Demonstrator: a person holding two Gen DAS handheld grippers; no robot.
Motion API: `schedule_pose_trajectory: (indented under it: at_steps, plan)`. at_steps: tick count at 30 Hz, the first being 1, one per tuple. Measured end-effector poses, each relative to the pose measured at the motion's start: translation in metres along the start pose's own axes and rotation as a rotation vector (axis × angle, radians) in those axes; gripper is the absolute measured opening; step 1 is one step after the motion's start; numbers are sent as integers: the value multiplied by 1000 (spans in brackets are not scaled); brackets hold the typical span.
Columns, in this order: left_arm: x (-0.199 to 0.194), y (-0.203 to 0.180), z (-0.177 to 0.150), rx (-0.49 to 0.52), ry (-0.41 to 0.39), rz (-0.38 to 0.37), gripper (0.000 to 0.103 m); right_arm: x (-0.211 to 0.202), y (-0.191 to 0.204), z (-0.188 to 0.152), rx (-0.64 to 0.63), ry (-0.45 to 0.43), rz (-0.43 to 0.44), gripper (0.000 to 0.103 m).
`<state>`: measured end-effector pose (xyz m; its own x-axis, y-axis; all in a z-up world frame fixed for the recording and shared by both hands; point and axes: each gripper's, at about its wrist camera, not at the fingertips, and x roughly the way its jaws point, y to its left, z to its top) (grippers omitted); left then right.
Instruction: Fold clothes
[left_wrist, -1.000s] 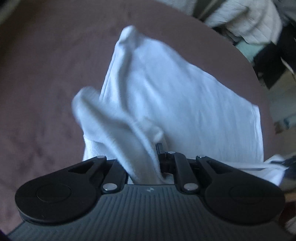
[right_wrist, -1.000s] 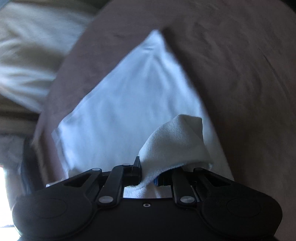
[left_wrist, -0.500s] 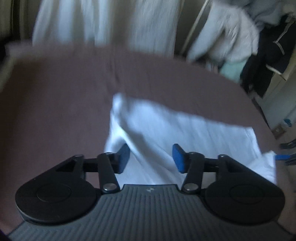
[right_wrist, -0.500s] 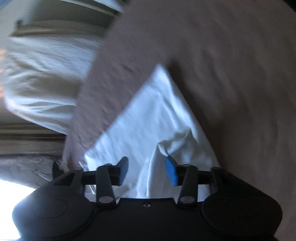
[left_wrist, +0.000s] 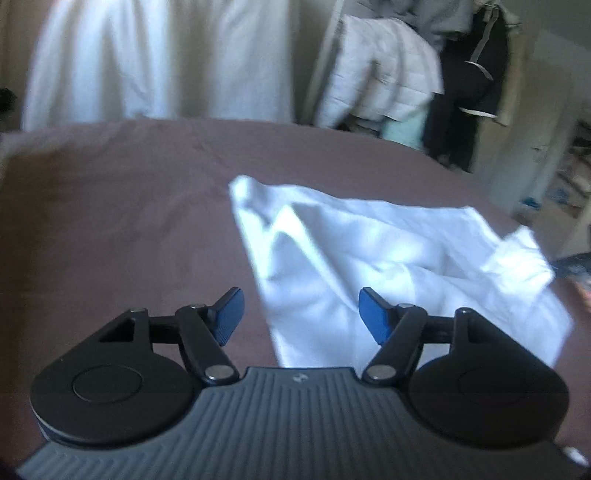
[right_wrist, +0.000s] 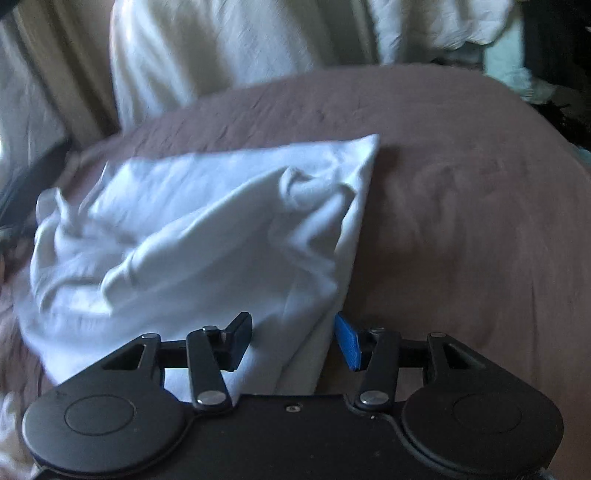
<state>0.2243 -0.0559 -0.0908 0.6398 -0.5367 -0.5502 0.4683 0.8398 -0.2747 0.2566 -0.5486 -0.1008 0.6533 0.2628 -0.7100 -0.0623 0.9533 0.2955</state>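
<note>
A white garment (left_wrist: 369, 258) lies rumpled and partly folded on a brown bedspread (left_wrist: 110, 221). My left gripper (left_wrist: 299, 314) is open and empty, raised just above the garment's near left edge. In the right wrist view the same garment (right_wrist: 192, 229) spreads to the left, with a raised bunch near its far right corner. My right gripper (right_wrist: 293, 341) is open and empty over the garment's near right edge, its blue pad (right_wrist: 347, 347) beside the cloth.
White curtains (left_wrist: 147, 55) hang behind the bed. A rack with a white quilted jacket (left_wrist: 380, 77) and dark clothes (left_wrist: 469, 85) stands at the back right. The bedspread (right_wrist: 480, 221) stretches bare to the right of the garment.
Both grippers held bunches of the white cloth one second ago. Both have opened and let go, and have pulled back and up. The garment now lies loose on the bed.
</note>
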Motion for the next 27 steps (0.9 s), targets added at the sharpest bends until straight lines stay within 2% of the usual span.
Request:
schedule_pose_trajectory:
  at_steps: [3,5,7,8,9,10,11,12,13,16,18,21,22,24,26,27]
  plan:
    - [16,-10,4,70,-5,-11,69,3,-7,3,78,-96,37,56]
    - [29,-9,7,54,15,6,72,11,-9,9,89,-105,54,56]
    - [40,-12,12,-5,28,40,69,16,-8,16,99,-115,38,56]
    - [41,-14,13,-30,0,48,59,18,-8,20,103,-128,37,56]
    - [42,-18,13,-28,-10,67,45,20,-8,24,106,-144,42,56]
    - [43,-23,13,-10,-9,93,2,24,-7,28,94,-152,45,56]
    - [45,-29,14,9,-8,120,1,29,-5,31,72,-155,49,54]
    - [45,-37,14,42,-5,151,1,34,-1,33,40,-153,47,47]
    - [44,-45,15,82,-2,184,0,37,4,35,-2,-153,33,12]
    - [27,-61,23,137,-44,240,0,27,17,37,-74,-210,2,12]
    - [17,-55,38,92,-89,248,0,13,19,40,-72,-270,-4,11]
    - [3,-40,62,8,-152,257,0,1,11,54,-19,-303,-4,11]
    - [8,-33,67,-5,-147,278,0,1,7,59,2,-306,-12,11]
    - [40,-12,64,-26,-49,342,1,13,0,67,56,-296,-55,11]
    - [75,10,53,-107,80,351,1,42,-8,73,119,-243,-109,10]
    - [84,16,47,-139,104,348,1,58,-12,73,148,-200,-134,10]
